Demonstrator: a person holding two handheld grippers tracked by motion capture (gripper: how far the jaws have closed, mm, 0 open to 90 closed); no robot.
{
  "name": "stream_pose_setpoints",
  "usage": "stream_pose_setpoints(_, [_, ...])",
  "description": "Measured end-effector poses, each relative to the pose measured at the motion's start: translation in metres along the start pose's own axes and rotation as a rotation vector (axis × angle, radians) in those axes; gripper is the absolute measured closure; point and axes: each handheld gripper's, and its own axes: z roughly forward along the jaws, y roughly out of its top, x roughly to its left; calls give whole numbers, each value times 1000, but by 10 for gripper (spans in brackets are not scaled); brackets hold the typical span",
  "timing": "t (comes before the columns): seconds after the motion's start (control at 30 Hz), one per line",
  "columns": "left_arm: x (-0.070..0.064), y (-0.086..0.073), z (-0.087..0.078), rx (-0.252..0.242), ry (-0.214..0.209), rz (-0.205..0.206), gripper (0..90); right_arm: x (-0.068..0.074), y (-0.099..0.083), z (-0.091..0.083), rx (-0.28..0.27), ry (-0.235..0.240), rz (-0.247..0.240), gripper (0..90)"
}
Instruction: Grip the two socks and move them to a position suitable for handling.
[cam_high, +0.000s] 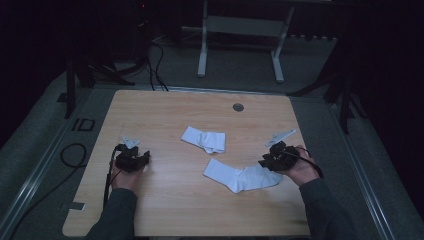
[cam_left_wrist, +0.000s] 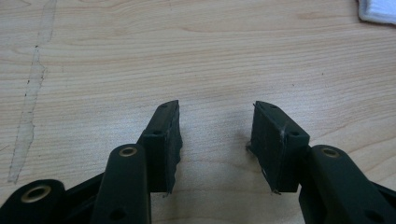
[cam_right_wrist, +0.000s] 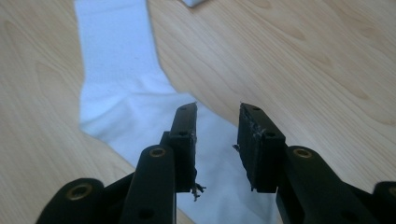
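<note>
Socks are the work here — two white ones on the wooden table (cam_high: 165, 210). Left gripper (cam_left_wrist: 215, 135) rests on bare wood with its jaws wide and nothing between them; the folded sock (cam_high: 204, 139) lies well off to its right. Right gripper (cam_right_wrist: 217, 140) stands over one end of the flat sock (cam_right_wrist: 116, 84), jaws narrowly parted with white cloth beneath the gap — the grasp looks about to begin. Next it likely must dip and pinch that end. No brand or label is readable on the socks; beside the table, floor lettering reads "ID" (cam_high: 83, 124).
</note>
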Motion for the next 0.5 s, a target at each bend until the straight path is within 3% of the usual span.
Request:
stream_pose_setpoints(0.13, [0,0,0,-1,-2,1,525,13,3,10,11,19,-28,711])
stream_pose_setpoints(0.17, [0,0,0,-1,-2,1,525,24,5,21,25,33,-55,791])
stream_pose_setpoints(0.27, [0,0,0,-1,-2,1,525,41,5,38,62,44,-103,854])
stream_pose_setpoints(0.37, [0,0,0,-1,-3,1,525,54,3,51,80,62,-135,866])
stream_pose_setpoints(0.5, [0,0,0,-1,-2,1,525,61,1,63,88,78,-141,876])
